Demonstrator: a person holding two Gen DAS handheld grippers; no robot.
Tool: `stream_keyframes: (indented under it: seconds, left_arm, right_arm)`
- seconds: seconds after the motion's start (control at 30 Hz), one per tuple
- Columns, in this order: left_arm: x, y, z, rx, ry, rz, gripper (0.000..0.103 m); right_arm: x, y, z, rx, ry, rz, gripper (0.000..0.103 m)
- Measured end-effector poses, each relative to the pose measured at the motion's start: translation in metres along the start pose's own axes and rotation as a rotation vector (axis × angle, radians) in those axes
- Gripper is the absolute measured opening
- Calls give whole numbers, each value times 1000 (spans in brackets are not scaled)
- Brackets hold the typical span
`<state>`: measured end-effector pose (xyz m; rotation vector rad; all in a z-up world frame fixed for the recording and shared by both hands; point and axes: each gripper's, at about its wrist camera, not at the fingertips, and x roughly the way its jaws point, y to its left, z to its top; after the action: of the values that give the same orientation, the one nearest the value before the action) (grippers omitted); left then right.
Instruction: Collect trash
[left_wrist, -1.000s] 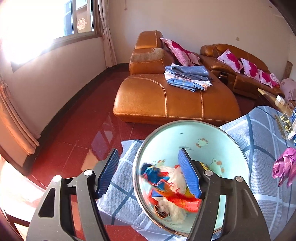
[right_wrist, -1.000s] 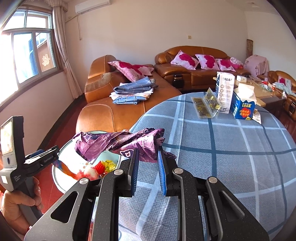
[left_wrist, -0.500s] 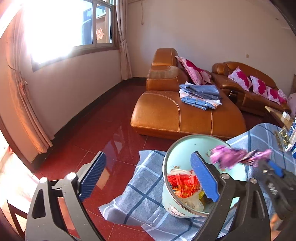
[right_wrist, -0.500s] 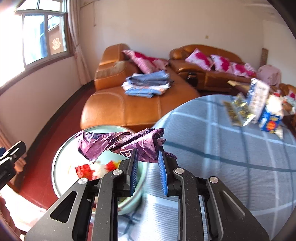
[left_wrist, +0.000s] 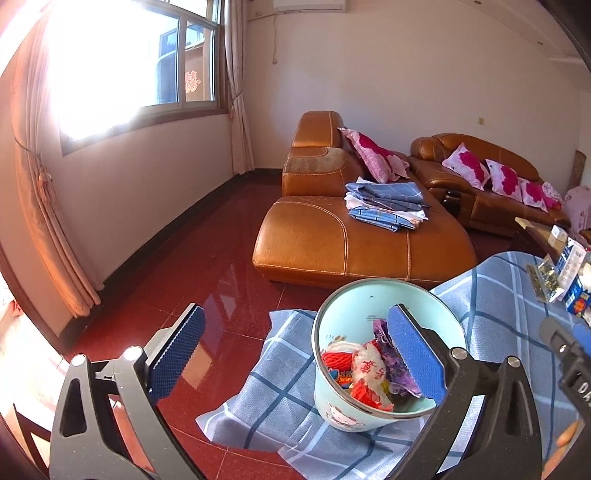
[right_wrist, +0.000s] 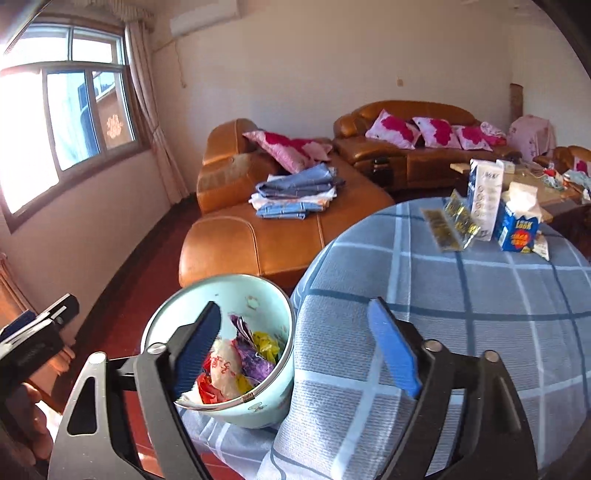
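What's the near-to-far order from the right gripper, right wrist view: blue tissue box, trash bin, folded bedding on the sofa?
1. Trash bin: just below and left of the right gripper, beside the table edge.
2. Blue tissue box: right side, far part of the checked tablecloth.
3. Folded bedding: beyond the table, on the orange sofa.

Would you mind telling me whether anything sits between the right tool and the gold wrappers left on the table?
Nothing visible does. From the right tool, whose jaws have just been opening and hold nothing, bare checked tablecloth runs to the gold wrappers. The white carton and blue box stand beside and behind them.
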<state>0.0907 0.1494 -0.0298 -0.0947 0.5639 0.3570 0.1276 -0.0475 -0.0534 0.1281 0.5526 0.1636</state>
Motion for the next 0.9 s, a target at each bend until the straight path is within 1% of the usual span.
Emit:
stream_keyframes:
  seconds: [0.13,0.2,0.33,0.4,0.47,0.53,0.7,0.8,0.9]
  left_arm:
    - [-18,-2,0,17,-24,-15,97]
    - [-28,-3,1,25,-39,-13,97]
    - [-47,-7,3,20,-66,-32,97]
    - [-57,-11,4,33,-86,-33,97]
    - [-68,-14,5,45,-116,-32,97]
    - [-82,-15,7,47,-153,-47,97]
    - [-105,-12,12,51,-210,-74,97]
    - [-112,-13,13,42,-229,-76,97]
    - [-116,-11,14,35,-230,-97,97]
  right_arm:
    - [-29,-3,6,8,-56,9,94]
    - [-39,-4,9,10,-65,34,95]
    - [-67,-6,9,20,-105,62,96]
    - [-80,-4,12,2,-131,52,96]
    - [-91,-4,15,-7,-148,48,97]
    - [-103,-5,19,3,-170,59,98]
    - [-123,-5,22,20,-203,63,98]
    - [-133,-4,22,35,-205,73,98]
    - [-141,-3,22,31,-220,53,98]
